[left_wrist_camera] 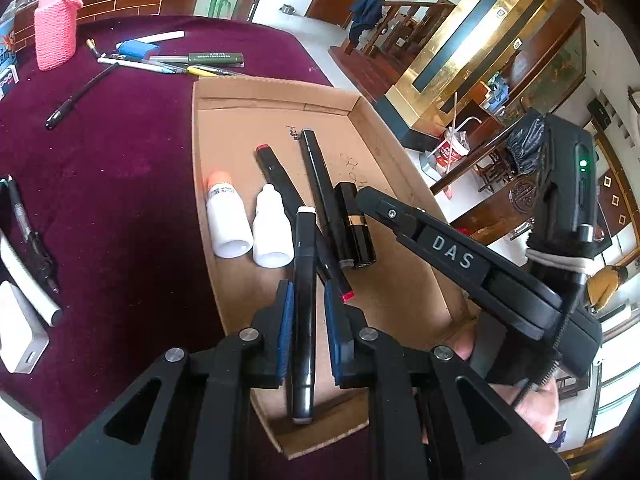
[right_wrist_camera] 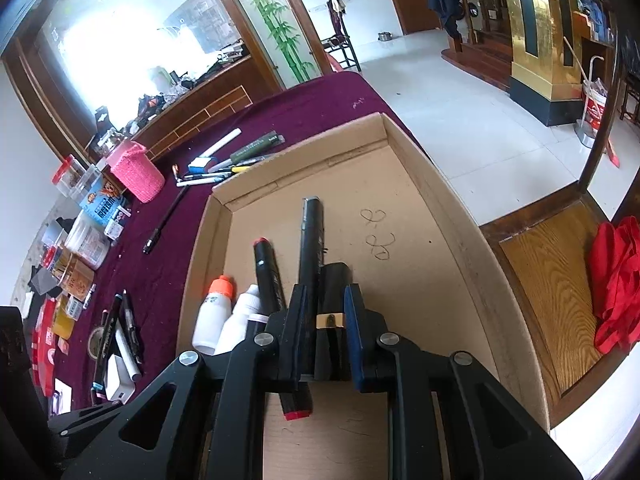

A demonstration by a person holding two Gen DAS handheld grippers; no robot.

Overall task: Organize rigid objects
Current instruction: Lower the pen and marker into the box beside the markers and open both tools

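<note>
Two grippers work over a cardboard tray (left_wrist_camera: 224,92) that sits on a maroon cloth (left_wrist_camera: 132,184). Far left on the cloth, in the left wrist view, lie a white box (left_wrist_camera: 20,336), a white tube (left_wrist_camera: 30,280) and a dark pen (left_wrist_camera: 34,236). Further back stands a pink knitted holder (left_wrist_camera: 56,28), with a black pen (left_wrist_camera: 78,94) lying alone and a loose cluster of pens (left_wrist_camera: 176,62) just behind the tray's far wall.

Inside the tray, from the left, an orange-capped bottle (left_wrist_camera: 226,216) lies beside a plain white bottle (left_wrist_camera: 272,232). Next come a red-tipped marker (left_wrist_camera: 278,176) and a long black marker (left_wrist_camera: 316,176), both lying on the floor of the tray. The left gripper (left_wrist_camera: 306,300) is closed on a white-tipped marker (left_wrist_camera: 302,320), its blue pads clamping the barrel, which points away across the other markers. Right of these lies a black lipstick (right_wrist_camera: 332,280) with a gold band; the right gripper (right_wrist_camera: 326,320) is clamped around it, the pads pressing its sides. At the right edge of the left wrist view, a hand (left_wrist_camera: 536,400) grips that tool's handle.
</note>
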